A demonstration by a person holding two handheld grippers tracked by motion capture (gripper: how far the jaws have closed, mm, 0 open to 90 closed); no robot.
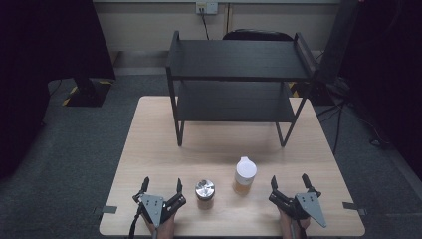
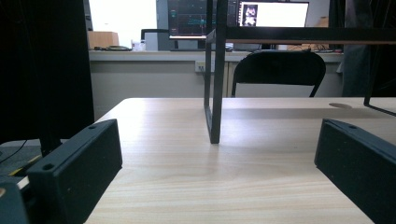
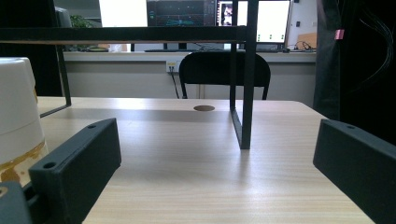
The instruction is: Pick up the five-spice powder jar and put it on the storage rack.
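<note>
Surface (image 1: 149, 149): pale wood grain, bearing black metal two-tier rack (image 1: 239, 74).
Left gripper (image 1: 161, 191): spread, empty, beside silver-lidded jar (image 1: 204, 194).
Right gripper (image 1: 288, 182): spread, empty, near white-capped bottle (image 1: 245, 175).
Cut off: bottle at frame edge in right gripper view.

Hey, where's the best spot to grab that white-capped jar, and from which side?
Probably grip the white-capped jar around its amber body just below the cap, coming in level from its right with the open right gripper. It stands upright and round, and that side is free; the metal-lidded jar sits to its left.
</note>
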